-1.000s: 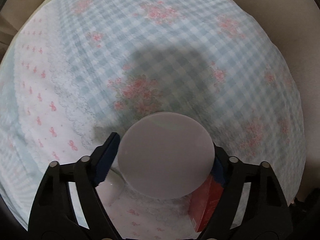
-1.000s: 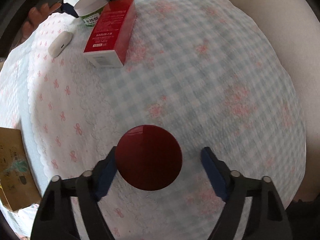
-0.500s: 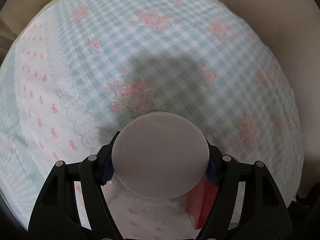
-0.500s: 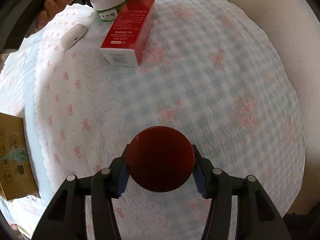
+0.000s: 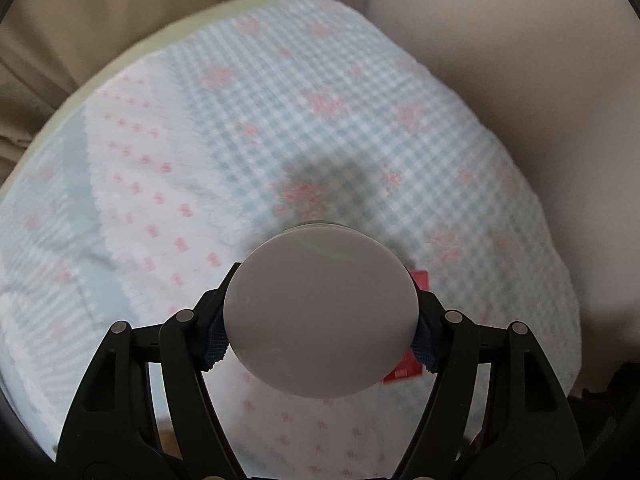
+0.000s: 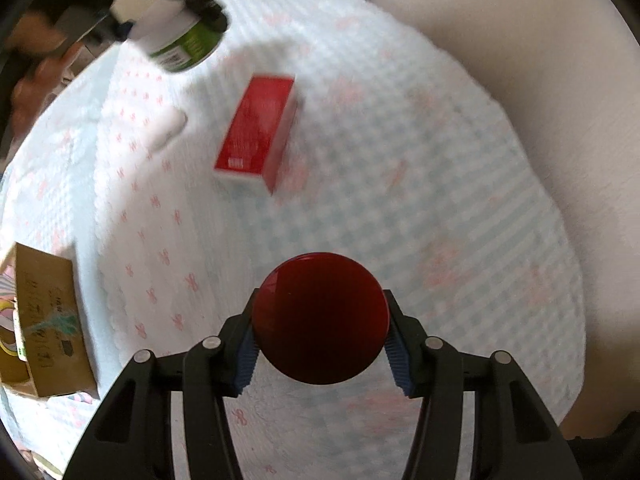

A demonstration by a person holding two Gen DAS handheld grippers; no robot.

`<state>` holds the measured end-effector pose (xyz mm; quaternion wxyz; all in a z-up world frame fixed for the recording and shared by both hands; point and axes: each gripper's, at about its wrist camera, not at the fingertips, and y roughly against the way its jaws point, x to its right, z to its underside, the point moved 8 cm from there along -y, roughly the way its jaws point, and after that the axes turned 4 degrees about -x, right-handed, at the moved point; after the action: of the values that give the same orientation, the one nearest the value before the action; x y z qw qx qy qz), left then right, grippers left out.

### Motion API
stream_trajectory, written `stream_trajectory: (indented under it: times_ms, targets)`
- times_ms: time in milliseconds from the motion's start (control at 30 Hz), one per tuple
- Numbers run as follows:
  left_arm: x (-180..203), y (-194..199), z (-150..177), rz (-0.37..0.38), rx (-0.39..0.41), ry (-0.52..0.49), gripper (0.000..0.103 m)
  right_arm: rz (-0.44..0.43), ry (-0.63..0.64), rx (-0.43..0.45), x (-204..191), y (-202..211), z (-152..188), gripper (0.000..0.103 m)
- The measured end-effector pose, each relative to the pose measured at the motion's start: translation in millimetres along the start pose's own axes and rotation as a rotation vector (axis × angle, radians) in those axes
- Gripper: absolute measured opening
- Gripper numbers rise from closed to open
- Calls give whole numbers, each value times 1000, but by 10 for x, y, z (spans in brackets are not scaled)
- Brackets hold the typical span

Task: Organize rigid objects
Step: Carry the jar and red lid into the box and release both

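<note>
Right gripper (image 6: 320,346): clamped on a jar with a dark red lid (image 6: 320,318); both blue pads press the jar's sides under the lid, after the jaws closed in on it over the last second.
Red-lidded jar: seen from straight above, so only the round glossy lid shows; whether its base touches the cloth cannot be told.
Left gripper (image 5: 320,334): clamped on a jar with a pale grey lid (image 5: 320,312); the blue pads sit tight against it left and right, after the jaws closed in slightly.
Grey-lidded jar: in the right wrist view (image 6: 180,40) it hangs tilted and clear of the cloth at the far left, showing a white lid and a green label, blurred.
Tablecloth (image 6: 420,208): blue-and-white check with pink flowers, with a white lace-edged panel of small pink bows on its left part; it covers the whole table.
Cardboard box (image 6: 44,320): brown, at the left edge of the table, near the right gripper's side.
Red box (image 6: 258,128): lies flat on the cloth in the middle distance, long side running away from the camera; in the left wrist view only a red corner (image 5: 420,280) peeks out behind the grey lid.
White case (image 6: 166,132): small, rounded, lying on the bow-patterned panel just left of the red box, apart from it.
Hand (image 6: 28,76): blurred, at the far left edge beside the left gripper's frame.
Background: a beige wall (image 5: 520,60) beyond the table's far edge.
</note>
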<state>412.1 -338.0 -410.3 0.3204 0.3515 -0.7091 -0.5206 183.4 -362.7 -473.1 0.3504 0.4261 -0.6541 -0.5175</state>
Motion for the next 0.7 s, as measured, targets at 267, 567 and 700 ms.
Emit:
stream_trajectory:
  times_ms: [267,567,700]
  targets:
    - [-331,1051,358,-8,100,132,68,2,59,135,209,759,-265,50]
    - [-723,2097,1203,-25,200,294,68,-77,204,241,24,1792,-450,50]
    - [-963,2373,1634,-59,228,368,68,-135,295,307,-317,2201,-506,50]
